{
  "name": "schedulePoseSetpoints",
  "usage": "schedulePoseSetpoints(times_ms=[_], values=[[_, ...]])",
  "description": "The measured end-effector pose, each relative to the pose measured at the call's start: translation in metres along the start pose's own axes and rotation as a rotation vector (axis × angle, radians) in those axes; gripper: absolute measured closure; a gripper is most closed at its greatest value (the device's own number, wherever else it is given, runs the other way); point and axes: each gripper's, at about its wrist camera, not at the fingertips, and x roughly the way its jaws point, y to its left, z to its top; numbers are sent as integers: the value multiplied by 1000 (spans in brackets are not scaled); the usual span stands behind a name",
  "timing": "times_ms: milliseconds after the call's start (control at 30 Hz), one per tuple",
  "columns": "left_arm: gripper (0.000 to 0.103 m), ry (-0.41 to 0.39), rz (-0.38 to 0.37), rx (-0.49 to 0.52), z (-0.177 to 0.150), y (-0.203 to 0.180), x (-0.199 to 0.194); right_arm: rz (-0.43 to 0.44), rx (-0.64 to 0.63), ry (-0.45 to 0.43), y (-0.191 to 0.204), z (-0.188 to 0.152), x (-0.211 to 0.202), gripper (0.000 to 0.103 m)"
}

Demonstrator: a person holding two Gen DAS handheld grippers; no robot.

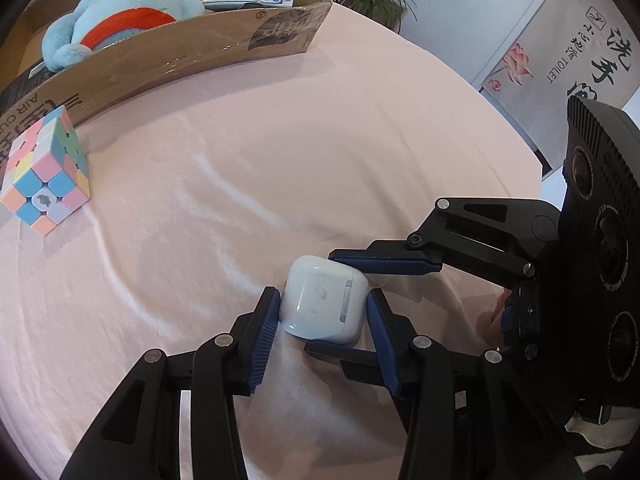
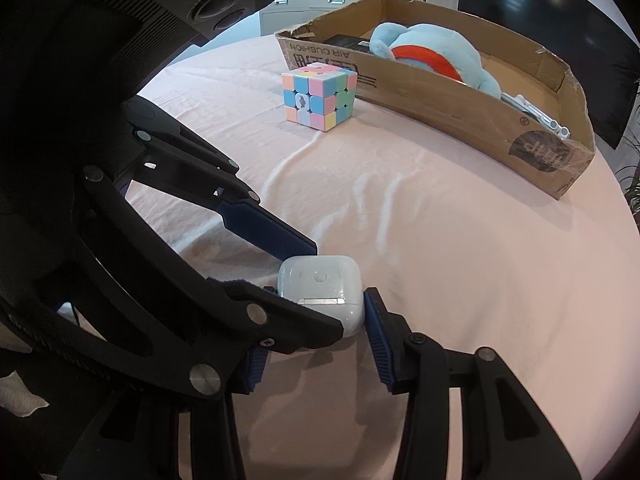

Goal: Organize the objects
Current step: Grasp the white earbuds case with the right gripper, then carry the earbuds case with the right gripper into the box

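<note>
A white earbud case [image 1: 324,306] lies on the pink cloth and also shows in the right wrist view [image 2: 322,288]. My left gripper [image 1: 322,312] has its blue pads against the case's two sides. My right gripper [image 2: 316,312] comes in from the right across it, with one finger [image 1: 386,266] beyond the case and one under my left fingers. Both appear closed on the case. A pastel puzzle cube [image 1: 44,172] sits by the cardboard box [image 1: 168,60], which holds a blue plush toy [image 1: 120,24].
The box [image 2: 460,108] also holds a white folding stand [image 1: 248,0] and a dark flat item [image 2: 348,42]. The round table's edge [image 1: 516,128] curves at the right. Potted plants and a toilet sign stand beyond.
</note>
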Motion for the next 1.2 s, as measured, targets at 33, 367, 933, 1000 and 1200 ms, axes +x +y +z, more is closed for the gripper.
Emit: schedulePoseSetpoints(times_ms=[33,367,933,1000,1200], values=[[61,1,4,2,0,-1,-1,0,-1,1,0,0,0,62],[61,-34,10,12,11,-5,-14,-18,-5,0,-1,9,-9,62],[60,-113,20,39,70,-5,-58,-106,10,-41,-31,61,-38,62],[60,-120,26,47,80,-4,-61,-119,10,-48,-35,68,-39,62],[60,-139,41,67,110,-1,-69,-149,18,-80,-51,87,-44,62]])
